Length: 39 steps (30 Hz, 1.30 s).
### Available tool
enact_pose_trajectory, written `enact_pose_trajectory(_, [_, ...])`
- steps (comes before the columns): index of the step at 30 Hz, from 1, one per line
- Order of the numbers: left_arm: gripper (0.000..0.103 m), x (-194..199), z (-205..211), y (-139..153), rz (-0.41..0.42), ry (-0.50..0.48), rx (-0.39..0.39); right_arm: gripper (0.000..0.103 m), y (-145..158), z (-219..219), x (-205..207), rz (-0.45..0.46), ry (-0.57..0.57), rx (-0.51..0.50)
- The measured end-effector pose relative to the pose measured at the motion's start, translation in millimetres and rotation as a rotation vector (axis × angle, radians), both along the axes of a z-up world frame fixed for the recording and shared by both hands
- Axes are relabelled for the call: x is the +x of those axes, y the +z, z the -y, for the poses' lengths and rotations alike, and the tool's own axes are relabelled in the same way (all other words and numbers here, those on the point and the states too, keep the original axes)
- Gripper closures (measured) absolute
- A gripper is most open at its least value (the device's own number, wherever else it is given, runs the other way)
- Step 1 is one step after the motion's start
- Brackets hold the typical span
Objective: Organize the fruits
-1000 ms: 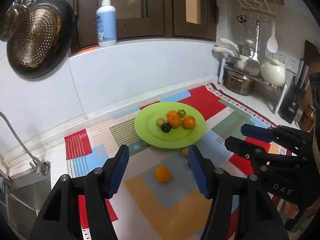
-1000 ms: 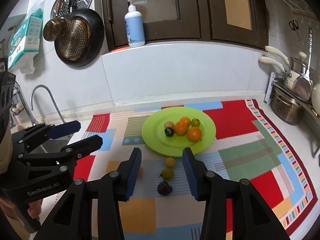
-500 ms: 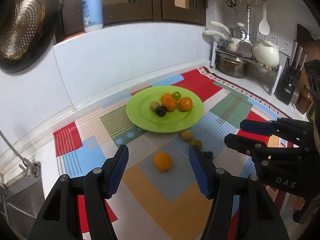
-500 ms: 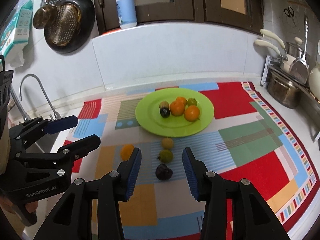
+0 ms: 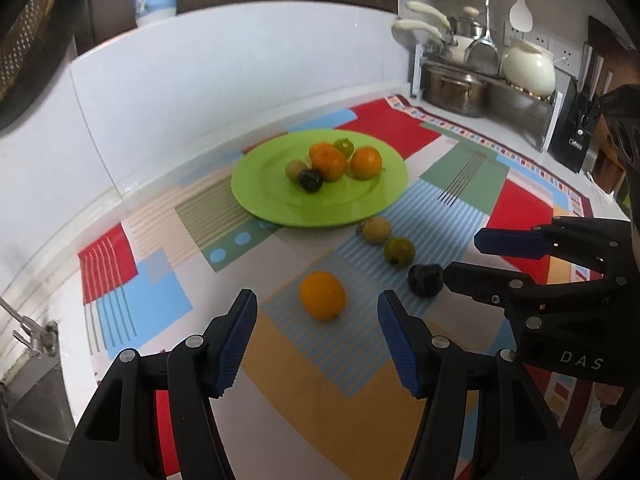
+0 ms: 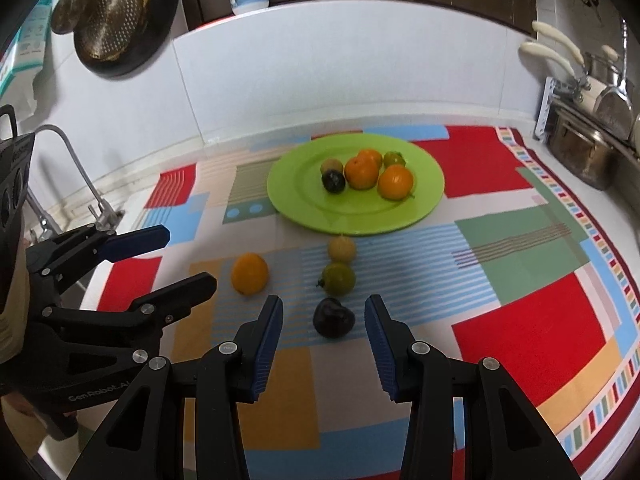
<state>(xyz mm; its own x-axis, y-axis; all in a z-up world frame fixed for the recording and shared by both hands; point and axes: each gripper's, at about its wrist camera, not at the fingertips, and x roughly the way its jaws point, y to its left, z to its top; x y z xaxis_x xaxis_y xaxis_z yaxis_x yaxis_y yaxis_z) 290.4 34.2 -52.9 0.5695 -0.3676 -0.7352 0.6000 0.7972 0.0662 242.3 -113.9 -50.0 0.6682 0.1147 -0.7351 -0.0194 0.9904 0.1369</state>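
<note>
A green plate (image 5: pixel 276 208) (image 6: pixel 304 208) holds several fruits on a patterned mat. Loose on the mat lie an orange (image 5: pixel 322 295) (image 6: pixel 249 273), a dark plum (image 5: pixel 425 280) (image 6: pixel 333 317), a green fruit (image 5: pixel 399 251) (image 6: pixel 338 278) and a tan fruit (image 5: pixel 376 230) (image 6: pixel 342 249). My left gripper (image 5: pixel 318 342) is open and empty, with the orange just ahead between its fingers. My right gripper (image 6: pixel 323 344) is open and empty, the plum just ahead between its fingertips. Each gripper shows in the other's view: the right (image 5: pixel 480 254), the left (image 6: pixel 188 260).
A white tiled wall runs behind the mat. Pots and a white kettle (image 5: pixel 528 66) stand on a rack at the right. A faucet (image 6: pixel 76 168) and sink lie at the left. A strainer (image 6: pixel 116 28) hangs on the wall.
Both grippers have moved forward and down toward the loose fruit: the left nearer the orange, the right nearer the plum. The fruit has not moved.
</note>
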Motion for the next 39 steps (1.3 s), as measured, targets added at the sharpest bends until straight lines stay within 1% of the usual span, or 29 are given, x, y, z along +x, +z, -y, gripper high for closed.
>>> enact_pose_trajectory(7, [0.041, 15, 3, -20, -0.055, 0.004, 0.011, 0.059, -16, 1, 11, -0.050, 0.007, 0.004])
enact_pose_trajectory(15, [0.041, 27, 10, -30, -0.086, -0.003, 0.017, 0.059, -30, 2, 21, -0.082, 0.013, 0.021])
enact_pose_trajectory(18, [0.043, 31, 14, -33, -0.098, -0.005, 0.018, 0.059, -33, 2, 24, -0.089, 0.014, 0.019])
enact_pose_trajectory(22, [0.048, 35, 18, -37, -0.111, -0.014, 0.012, 0.060, -37, 4, 26, -0.094, 0.011, 0.022])
enact_pose_trajectory(24, [0.053, 38, 19, -40, -0.125, -0.006, 0.009, 0.060, -39, 5, 28, -0.103, 0.007, 0.024])
enact_pose_trajectory(26, [0.060, 41, 19, -42, -0.144, -0.004, -0.004, 0.060, -41, 6, 29, -0.107, 0.004, 0.029])
enact_pose_trajectory(27, [0.061, 42, 19, -42, -0.151, -0.003, -0.008, 0.060, -42, 6, 30, -0.108, 0.003, 0.026])
enact_pose_trajectory(31, [0.069, 42, 21, -43, -0.151, -0.003, -0.004, 0.067, -43, 5, 32, -0.110, 0.012, 0.026])
enact_pose_trajectory(33, [0.070, 41, 20, -43, -0.150, -0.007, -0.005, 0.071, -42, 3, 31, -0.105, 0.018, 0.017])
enact_pose_trajectory(39, [0.070, 36, 20, -39, -0.147, -0.004, -0.005, 0.071, -39, 3, 30, -0.096, 0.016, 0.020])
